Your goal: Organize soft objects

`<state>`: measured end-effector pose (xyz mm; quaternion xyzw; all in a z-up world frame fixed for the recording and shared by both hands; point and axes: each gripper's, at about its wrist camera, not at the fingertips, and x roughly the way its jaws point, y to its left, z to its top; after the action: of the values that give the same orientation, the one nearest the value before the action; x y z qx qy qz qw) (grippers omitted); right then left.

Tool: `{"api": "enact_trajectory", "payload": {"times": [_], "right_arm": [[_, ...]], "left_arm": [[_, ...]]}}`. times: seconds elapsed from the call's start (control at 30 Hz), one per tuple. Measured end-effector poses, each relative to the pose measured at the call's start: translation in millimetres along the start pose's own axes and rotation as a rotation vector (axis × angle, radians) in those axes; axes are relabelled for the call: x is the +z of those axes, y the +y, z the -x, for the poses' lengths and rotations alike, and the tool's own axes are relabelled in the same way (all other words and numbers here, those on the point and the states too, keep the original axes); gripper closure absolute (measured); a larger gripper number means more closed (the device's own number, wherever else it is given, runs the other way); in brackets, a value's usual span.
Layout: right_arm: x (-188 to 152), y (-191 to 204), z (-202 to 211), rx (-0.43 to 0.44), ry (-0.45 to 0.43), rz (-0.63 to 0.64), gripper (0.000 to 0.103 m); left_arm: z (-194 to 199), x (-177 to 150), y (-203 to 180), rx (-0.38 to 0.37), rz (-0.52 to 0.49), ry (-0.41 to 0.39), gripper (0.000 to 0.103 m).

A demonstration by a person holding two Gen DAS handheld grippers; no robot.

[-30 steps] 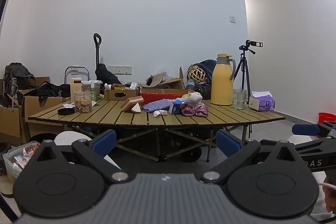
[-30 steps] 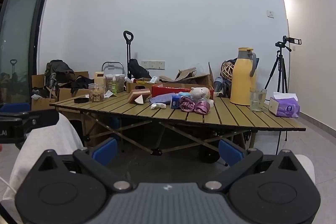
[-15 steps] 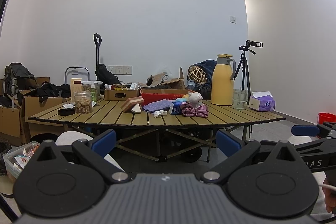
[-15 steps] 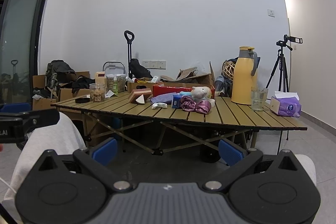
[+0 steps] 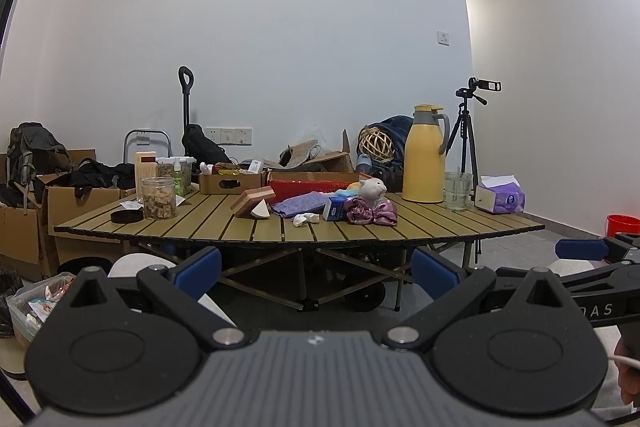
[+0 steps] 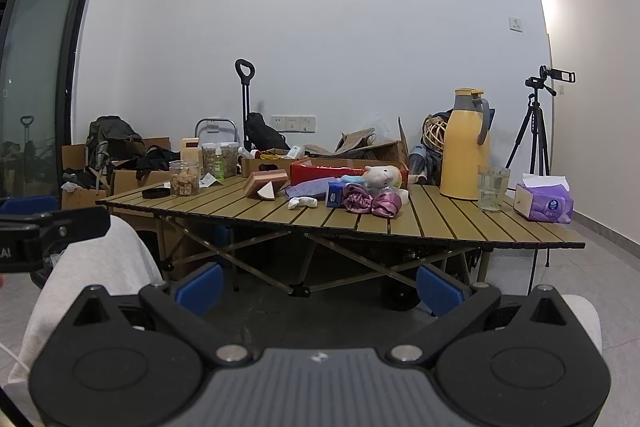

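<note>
Plush toy, pink scrunchies, purple cloth and white sock cluster mid slatted table. Left gripper and right gripper both spread wide, empty, well short of table.

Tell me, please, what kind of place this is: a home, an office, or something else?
Probably a spare room used for recording, not a furnished home. A folding camp table holds the clutter, open cardboard boxes stand along the bare wall, and a camera on a tripod faces the table.
</note>
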<state>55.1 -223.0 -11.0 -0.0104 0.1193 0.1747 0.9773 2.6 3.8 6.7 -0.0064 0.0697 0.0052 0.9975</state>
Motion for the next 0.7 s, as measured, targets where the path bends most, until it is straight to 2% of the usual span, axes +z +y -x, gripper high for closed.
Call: {"api": "enact_trajectory", "payload": {"times": [0.7], "right_arm": [[-0.4,-0.4,-0.2,-0.002,0.001,-0.003,0.0]], "left_arm": [[-0.5,-0.2,0.2,-0.002,-0.005,-0.001,0.0]]}}
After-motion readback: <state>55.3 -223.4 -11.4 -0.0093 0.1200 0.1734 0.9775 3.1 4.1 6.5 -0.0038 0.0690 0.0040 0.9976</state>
